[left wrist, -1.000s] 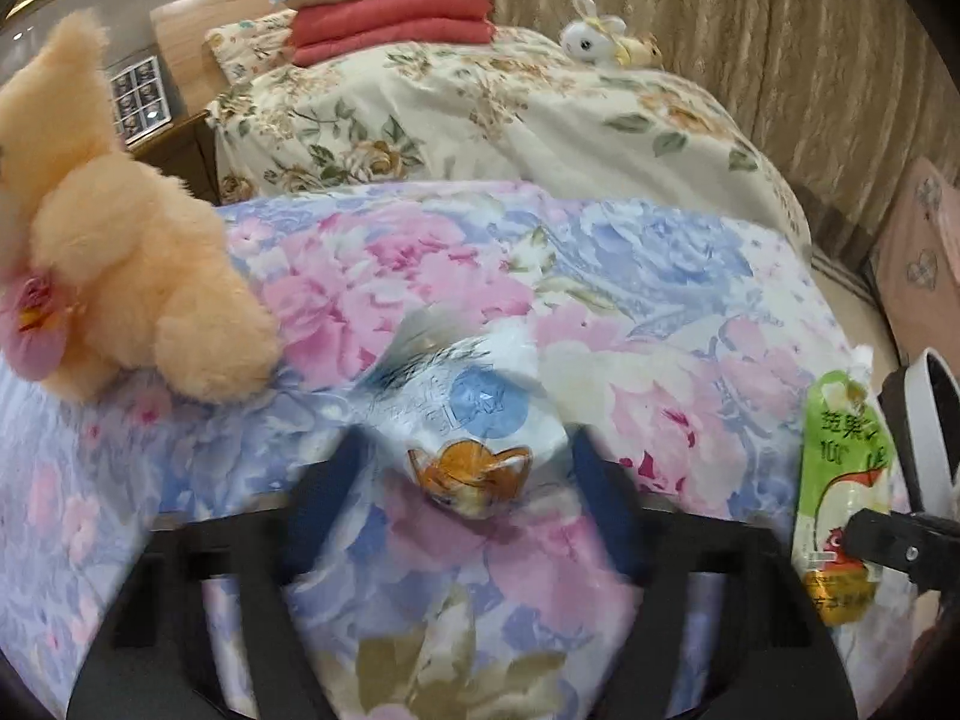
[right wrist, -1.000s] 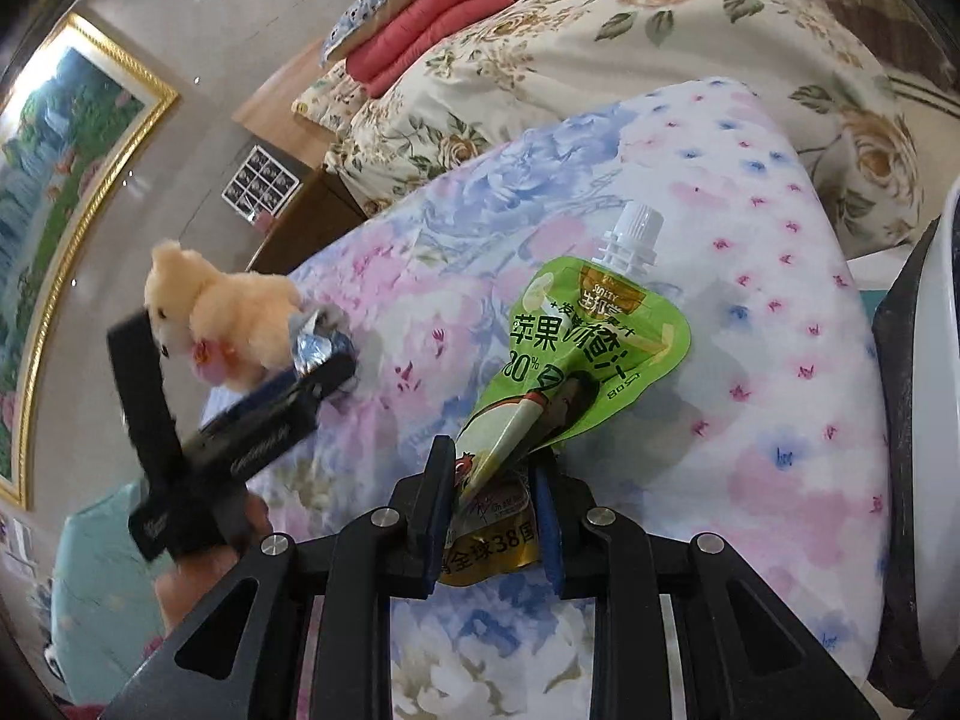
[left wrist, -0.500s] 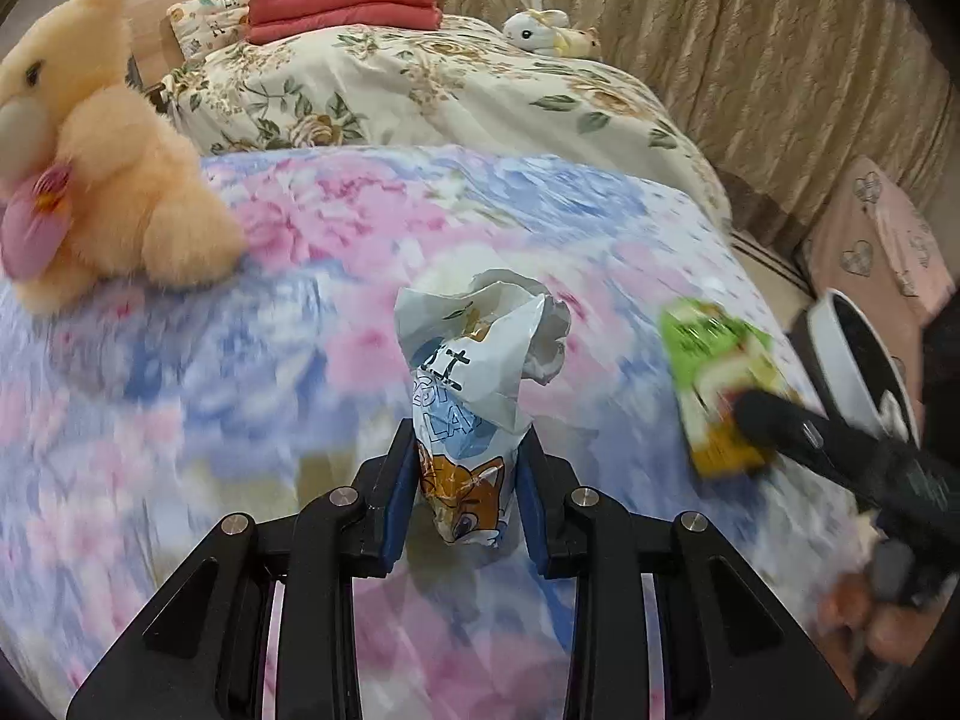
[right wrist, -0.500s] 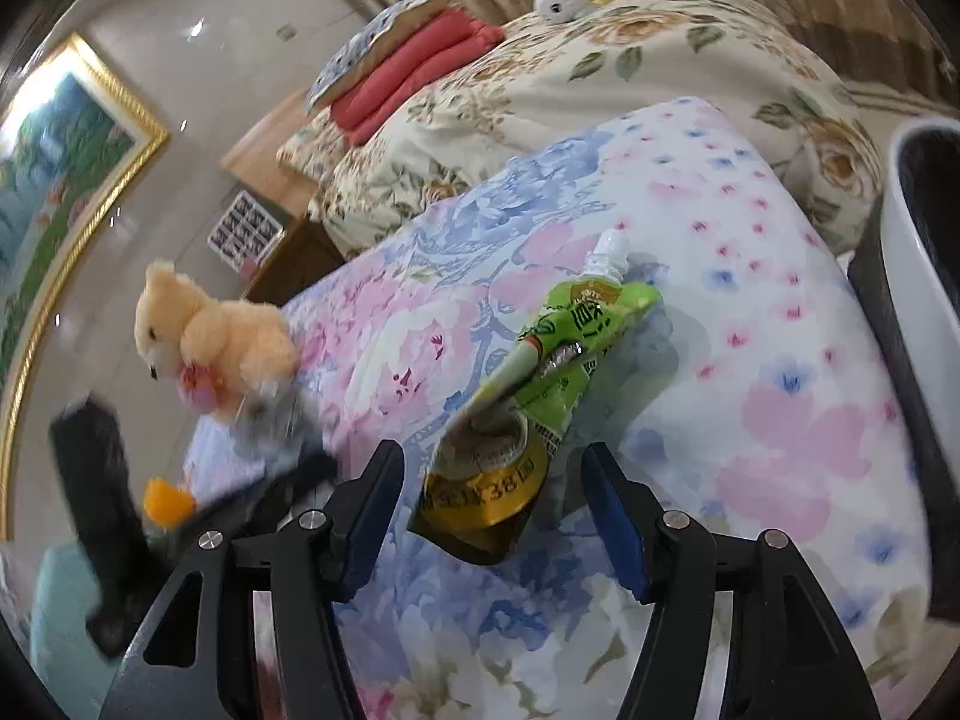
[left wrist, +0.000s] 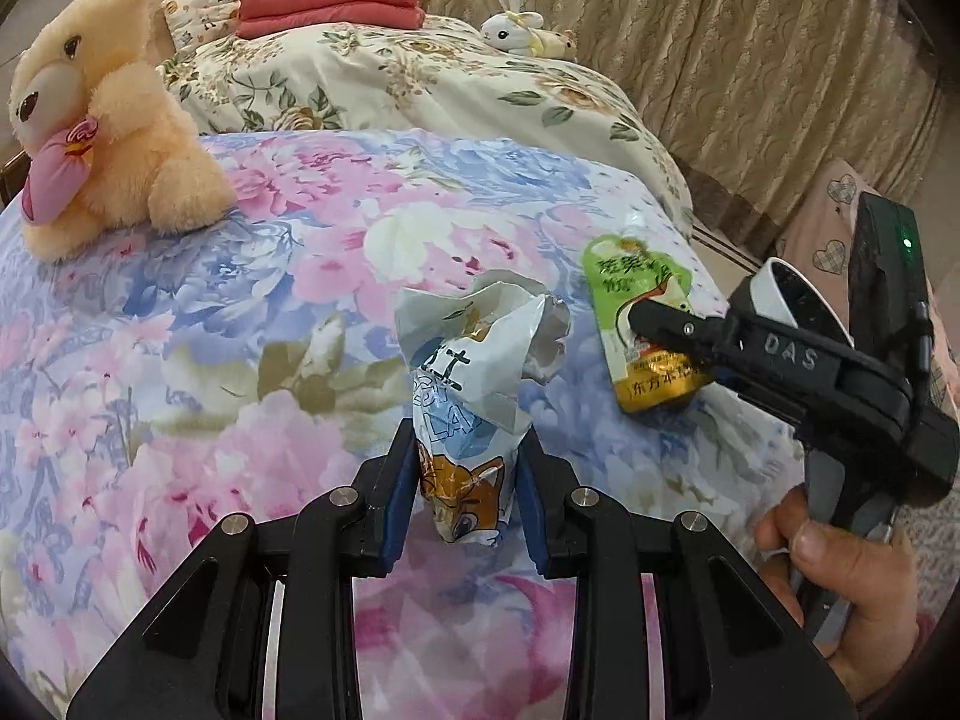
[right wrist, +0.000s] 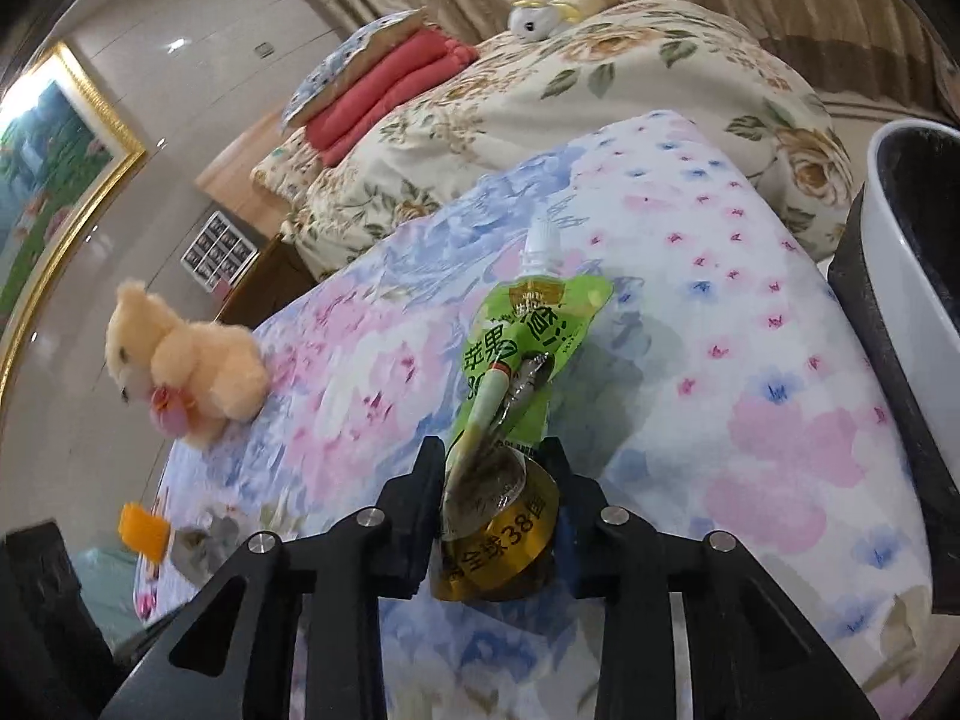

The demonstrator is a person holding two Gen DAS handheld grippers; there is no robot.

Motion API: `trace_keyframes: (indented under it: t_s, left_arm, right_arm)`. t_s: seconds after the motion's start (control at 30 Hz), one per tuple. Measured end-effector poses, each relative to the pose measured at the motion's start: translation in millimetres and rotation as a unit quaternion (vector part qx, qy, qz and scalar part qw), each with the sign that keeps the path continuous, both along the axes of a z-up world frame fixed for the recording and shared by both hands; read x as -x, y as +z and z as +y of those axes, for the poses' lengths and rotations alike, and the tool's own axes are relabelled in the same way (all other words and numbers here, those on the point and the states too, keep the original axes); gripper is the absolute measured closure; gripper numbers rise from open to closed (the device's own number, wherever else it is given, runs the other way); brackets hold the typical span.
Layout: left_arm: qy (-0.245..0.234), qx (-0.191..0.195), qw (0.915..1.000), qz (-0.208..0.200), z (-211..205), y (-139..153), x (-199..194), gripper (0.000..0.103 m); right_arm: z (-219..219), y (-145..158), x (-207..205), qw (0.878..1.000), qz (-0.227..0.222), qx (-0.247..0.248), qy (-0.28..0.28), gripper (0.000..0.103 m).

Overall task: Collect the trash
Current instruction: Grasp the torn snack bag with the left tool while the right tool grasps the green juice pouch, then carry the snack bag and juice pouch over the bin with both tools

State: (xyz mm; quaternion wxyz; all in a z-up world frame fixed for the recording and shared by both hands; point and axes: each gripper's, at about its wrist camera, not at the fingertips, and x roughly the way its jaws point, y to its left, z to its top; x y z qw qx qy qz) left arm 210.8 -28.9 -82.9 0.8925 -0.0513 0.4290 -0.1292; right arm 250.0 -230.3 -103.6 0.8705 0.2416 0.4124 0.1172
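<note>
Gripping both pieces low, we should lift clear of the quilt (left wrist: pixel 300 276) before swinging to the bin (right wrist: pixel 900 228). Left gripper (left wrist: pixel 465 498) pinches the wrapper (left wrist: pixel 474 372), angled down. Right gripper (right wrist: pixel 498 510) jaws are closing on the pouch (right wrist: pixel 516 372) lying on the quilt, bin just right.

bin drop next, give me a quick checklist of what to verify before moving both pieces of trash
1. Left claw clamped on snack wrapper: ok.
2. Right claw closing on green juice pouch, pads seated: cannot tell.
3. Pouch clear of the quilt: cannot tell.
4. Bin rim open and near the right claw: ok.
5. Teddy bear clear of both claws: ok.
</note>
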Motion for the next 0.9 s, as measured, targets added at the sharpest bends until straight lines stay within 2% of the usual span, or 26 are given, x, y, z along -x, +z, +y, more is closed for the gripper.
trace_keyframes:
  t_s: [0.33, 0.6, 0.73, 0.8, 0.87, 0.9]
  left_arm:
    - [-0.022, 0.001, 0.9997, -0.01, -16.3, 9.0, 18.3, 0.074]
    - [-0.034, -0.003, 0.9993, -0.014, -28.2, 11.5, 32.2, 0.074]
    - [-0.038, -0.007, 0.9992, -0.009, -33.9, 8.3, 37.7, 0.074]
    - [-0.039, -0.009, 0.9992, -0.007, -36.4, 7.4, 40.3, 0.074]
    - [-0.041, -0.012, 0.9991, -0.007, -38.9, 7.5, 42.7, 0.074]
    - [-0.042, -0.013, 0.999, -0.008, -40.0, 8.2, 43.9, 0.074]
  right_arm:
    - [-10.8, 22.3, 48.1, 0.999, -0.04, 0.006, 0.026, 0.075]
    - [-19.9, 18.6, 70.8, 0.998, -0.034, 0.032, 0.029, 0.075]
    - [-20.2, 5.3, 68.3, 0.999, -0.005, 0.029, 0.037, 0.068]
    - [-19.8, 1.8, 66.0, 0.999, 0.0, 0.033, 0.036, 0.058]
    - [-21.4, -0.7, 65.6, 0.999, -0.001, 0.029, 0.033, 0.062]
    - [-20.8, -0.2, 65.6, 0.999, -0.001, 0.032, 0.036, 0.068]
